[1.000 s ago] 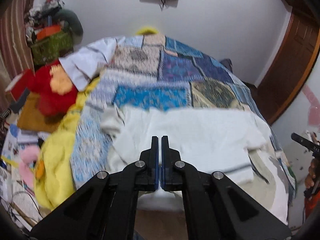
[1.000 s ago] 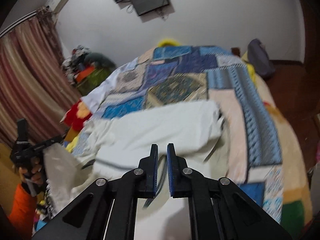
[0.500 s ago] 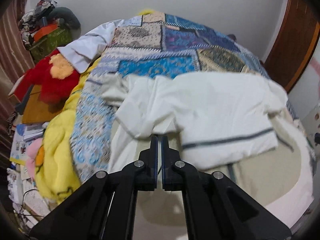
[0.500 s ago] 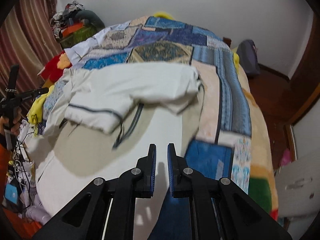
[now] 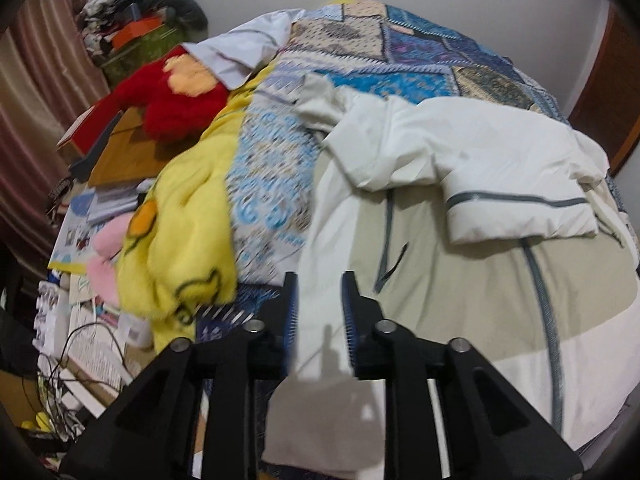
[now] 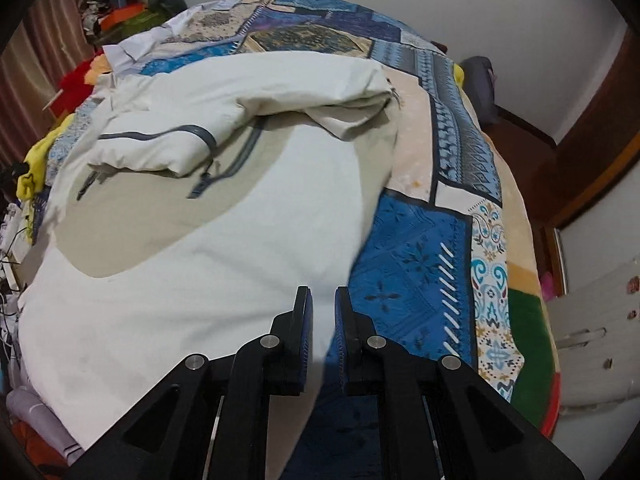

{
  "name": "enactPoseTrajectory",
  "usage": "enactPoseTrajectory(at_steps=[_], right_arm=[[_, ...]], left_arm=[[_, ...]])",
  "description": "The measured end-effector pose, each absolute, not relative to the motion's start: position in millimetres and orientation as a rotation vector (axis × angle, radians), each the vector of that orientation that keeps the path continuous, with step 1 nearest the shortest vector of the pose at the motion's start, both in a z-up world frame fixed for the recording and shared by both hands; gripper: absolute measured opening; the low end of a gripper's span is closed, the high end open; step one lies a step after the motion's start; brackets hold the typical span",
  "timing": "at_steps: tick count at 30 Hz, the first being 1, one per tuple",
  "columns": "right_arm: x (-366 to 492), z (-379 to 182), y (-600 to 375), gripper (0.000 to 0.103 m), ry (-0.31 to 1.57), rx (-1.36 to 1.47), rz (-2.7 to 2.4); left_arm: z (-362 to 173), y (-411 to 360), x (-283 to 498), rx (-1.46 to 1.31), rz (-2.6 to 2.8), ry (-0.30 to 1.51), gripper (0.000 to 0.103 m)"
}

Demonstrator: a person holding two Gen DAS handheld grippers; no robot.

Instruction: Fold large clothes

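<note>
We have just let go: our left gripper (image 5: pixel 319 304) and right gripper (image 6: pixel 320 316) now stand spread above the white jacket (image 6: pixel 224 184), its top half folded down, so the first fold looks done.

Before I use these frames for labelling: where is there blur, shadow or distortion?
Left wrist view: motion blur smears the patchwork quilt and yellow blanket; the left gripper casts a shadow on the white garment. Right wrist view: sharper, mild smear along the garment's edge; fisheye bends the bed and darkens corners in both.

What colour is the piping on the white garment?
Grey piping, clearest in the right wrist view.
</note>
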State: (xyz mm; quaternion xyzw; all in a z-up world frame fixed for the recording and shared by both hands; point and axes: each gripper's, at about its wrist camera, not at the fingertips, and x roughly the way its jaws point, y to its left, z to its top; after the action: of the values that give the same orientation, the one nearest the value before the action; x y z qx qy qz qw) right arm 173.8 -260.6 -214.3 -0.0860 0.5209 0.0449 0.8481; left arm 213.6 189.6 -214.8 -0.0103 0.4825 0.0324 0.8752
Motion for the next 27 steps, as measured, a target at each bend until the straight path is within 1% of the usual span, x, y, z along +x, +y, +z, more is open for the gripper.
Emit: enactPoseTrajectory(at_steps=[2,4,5,6,7,8,9,10,11,12,13,14,15,16,20,23,25,27], right_arm=[[174.1,-217.8,-262.6,0.011,1.092,-0.204,0.089],[174.3,-219.6,-264.4,0.019,1.079,-0.222,0.086],[174.3,-220.0,-266.4,0.034,1.072,-0.23,0.068],[175.3,-220.1,-271.6,0.058,1.063,-0.237,0.023],[177.2,-221.0,-278.9,0.071,1.058,-0.236,-0.012],[179.5,-222.6,-286.9,0.087,1.065,-0.21,-0.023],[183.5,-224.8,-300.0,0.09,1.094,-0.13,-0.01],[188.0,-227.6,-314.9,0.09,1.135,-0.02,0.015],[191.8,-230.3,-328.8,0.091,1.173,0.086,0.029],[192.6,-230.4,-336.1,0.091,1.188,0.133,0.029],[192.0,-227.3,-338.5,0.091,1.188,0.141,0.028],[188.9,-220.0,-337.9,0.091,1.173,0.137,0.029],[184.9,-213.0,-335.5,0.091,1.156,0.136,0.04],[180.7,-205.2,-332.9,0.091,1.136,0.145,0.062],[165.9,-187.9,-313.8,0.091,1.134,0.213,0.172],[153.0,-198.1,-292.6,0.091,1.193,0.235,0.232],[141.9,-203.9,-281.5,0.091,1.201,0.245,0.251],[137.5,-205.2,-272.2,0.09,1.205,0.241,0.269]], left_arm=[[-220.6,197.7,207.4,-0.039,0.082,1.016,0.029],[-225.6,203.1,203.9,-0.057,0.092,1.027,0.029],[-229.8,206.7,201.3,-0.068,0.097,1.035,0.029],[-232.9,208.9,199.8,-0.074,0.099,1.041,0.029],[-237.3,212.0,198.0,-0.083,0.1,1.05,0.029],[-239.8,214.1,197.2,-0.087,0.099,1.056,0.031],[-245.7,217.1,195.5,-0.097,0.095,1.072,0.035],[-248.9,219.0,194.3,-0.101,0.092,1.083,0.039],[-254.6,222.9,191.4,-0.112,0.087,1.103,0.046],[-259.1,226.4,189.6,-0.127,0.082,1.118,0.048],[-263.0,229.1,187.6,-0.144,0.075,1.13,0.048],[-268.6,232.8,185.0,-0.173,0.065,1.151,0.051],[-274.4,235.6,183.3,-0.2,0.054,1.175,0.059],[-279.8,237.0,181.5,-0.222,0.044,1.195,0.061],[-308.7,235.2,173.0,-0.294,-0.013,1.268,0.067],[-339.6,227.0,168.7,-0.348,-0.048,1.356,0.067],[-343.5,221.0,166.7,-0.33,-0.032,1.344,0.069],[-340.9,213.7,167.9,-0.323,-0.037,1.348,0.069]])
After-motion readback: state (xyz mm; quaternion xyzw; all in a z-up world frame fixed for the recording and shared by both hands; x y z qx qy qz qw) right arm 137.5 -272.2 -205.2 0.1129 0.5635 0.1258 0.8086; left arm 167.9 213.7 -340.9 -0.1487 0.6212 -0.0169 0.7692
